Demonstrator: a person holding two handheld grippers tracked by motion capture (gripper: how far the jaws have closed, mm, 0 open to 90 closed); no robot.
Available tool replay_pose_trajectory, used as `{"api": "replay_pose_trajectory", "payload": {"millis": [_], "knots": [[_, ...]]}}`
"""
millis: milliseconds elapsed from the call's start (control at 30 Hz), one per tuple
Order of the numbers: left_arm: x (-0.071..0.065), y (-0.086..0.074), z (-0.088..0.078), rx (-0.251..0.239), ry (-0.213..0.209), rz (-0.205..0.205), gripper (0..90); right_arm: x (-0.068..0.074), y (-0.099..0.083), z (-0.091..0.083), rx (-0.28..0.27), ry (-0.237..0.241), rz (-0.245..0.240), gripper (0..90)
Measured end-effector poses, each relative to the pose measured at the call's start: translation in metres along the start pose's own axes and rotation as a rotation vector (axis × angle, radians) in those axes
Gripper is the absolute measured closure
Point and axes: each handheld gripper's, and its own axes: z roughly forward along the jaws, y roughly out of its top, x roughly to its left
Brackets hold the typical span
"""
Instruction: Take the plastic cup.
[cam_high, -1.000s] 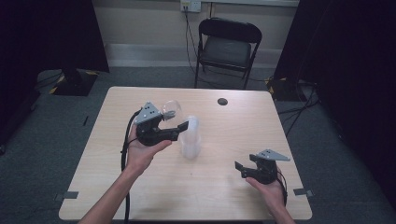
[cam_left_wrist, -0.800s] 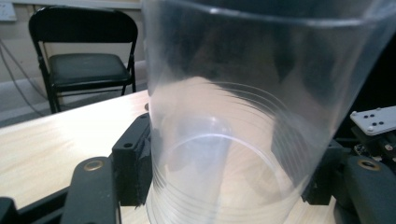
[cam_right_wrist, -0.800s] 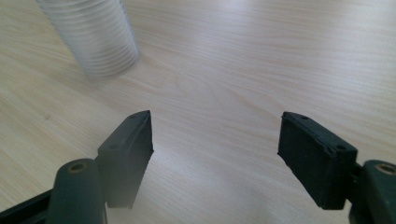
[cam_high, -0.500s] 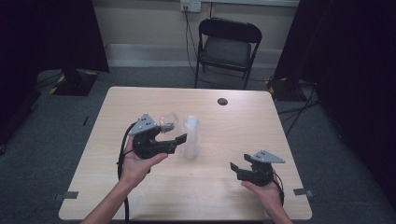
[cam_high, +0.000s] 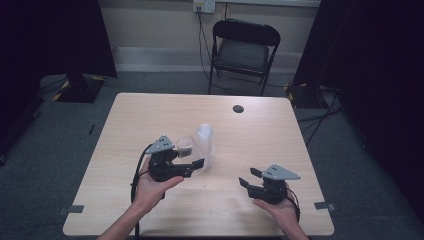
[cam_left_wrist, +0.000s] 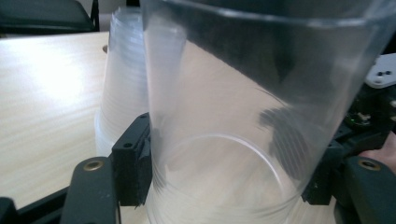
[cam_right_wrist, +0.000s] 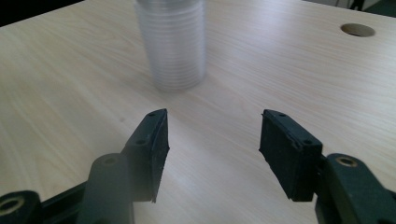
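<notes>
Counter (cam_high: 150, 115): we see pale beige wood grain running in fine streaks, with one dark round hole (cam_high: 238, 108) near the far edge.
Stack of cups (cam_high: 206, 145): we see clear, frosted-looking plastic, banded by thin rim lines in the right gripper view.
Single cup (cam_left_wrist: 243, 121): we see colourless, see-through plastic between black pads.
Left hand-held gripper (cam_high: 196, 165): we see a black body under a grey plate.
Right hand-held gripper (cam_high: 248, 177): we see the same black and grey.
Chair (cam_high: 242, 50): we see black frame and seat.
Floor (cam_high: 60, 135): we see dull grey-green carpet.
Curtains (cam_high: 45, 35): we see near-black cloth.

left gripper (cam_high: 197, 165) | lowered with clear cup (cam_high: 186, 146) (held) | right gripper (cam_high: 248, 177) | jaws closing, nothing between
</notes>
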Motion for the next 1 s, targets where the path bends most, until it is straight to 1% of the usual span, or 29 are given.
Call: {"api": "replay_pose_trajectory", "payload": {"millis": [100,167,200,233,267,300,333,400,500,533,600,633,667,733,767,833,900,1000], "knots": [[0.001,-0.004,0.002,0.016,-0.005,-0.033,34.9,0.009,0.001,0.000,-0.013,0.021,-0.028,44.6],[0.001,-0.008,0.004,0.024,-0.008,-0.044,36.1,0.014,0.002,0.001,-0.017,0.037,-0.045,45.9],[0.001,-0.008,0.004,0.024,-0.008,-0.044,36.1,0.014,0.002,0.001,-0.017,0.037,-0.045,45.9],[0.001,-0.010,0.006,0.029,-0.010,-0.044,36.1,0.018,0.002,0.002,-0.030,0.037,-0.061,46.7],[0.001,-0.012,0.008,0.041,-0.019,-0.049,36.0,0.023,0.003,0.003,-0.046,0.049,-0.068,47.8],[0.000,-0.012,0.008,0.044,-0.023,-0.054,36.0,0.024,0.003,0.004,-0.053,0.055,-0.070,48.7],[0.001,-0.013,0.009,0.050,-0.039,-0.063,36.0,0.027,0.004,0.004,-0.059,0.062,-0.080,49.7],[0.000,-0.014,0.009,0.051,-0.063,-0.090,35.6,0.031,0.006,0.006,-0.068,0.074,-0.089,50.7],[-0.001,-0.016,0.011,0.052,-0.093,-0.119,35.3,0.037,0.009,0.008,-0.075,0.095,-0.101,51.5],[-0.001,-0.016,0.011,0.051,-0.100,-0.131,35.3,0.039,0.010,0.008,-0.079,0.099,-0.108,51.8],[-0.001,-0.017,0.011,0.055,-0.110,-0.139,35.2,0.044,0.012,0.009,-0.091,0.107,-0.124,52.1],[-0.001,-0.017,0.011,0.055,-0.110,-0.139,35.1,0.044,0.012,0.009,-0.091,0.107,-0.124,52.1],[-0.001,-0.017,0.012,0.056,-0.118,-0.157,35.1,0.047,0.015,0.009,-0.101,0.111,-0.147,53.9],[-0.001,-0.017,0.011,0.052,-0.129,-0.177,34.7,0.049,0.021,0.009,-0.114,0.128,-0.160,54.4],[-0.001,-0.017,0.011,0.051,-0.137,-0.181,34.6,0.050,0.023,0.009,-0.117,0.130,-0.160,54.4],[-0.001,-0.017,0.011,0.046,-0.153,-0.207,34.6,0.053,0.028,0.010,-0.130,0.143,-0.169,55.9],[0.000,-0.017,0.011,0.044,-0.167,-0.219,34.6,0.057,0.032,0.012,-0.136,0.158,-0.182,56.7],[0.001,-0.018,0.011,0.048,-0.176,-0.231,34.7,0.063,0.035,0.017,-0.158,0.177,-0.199,60.1]]}}
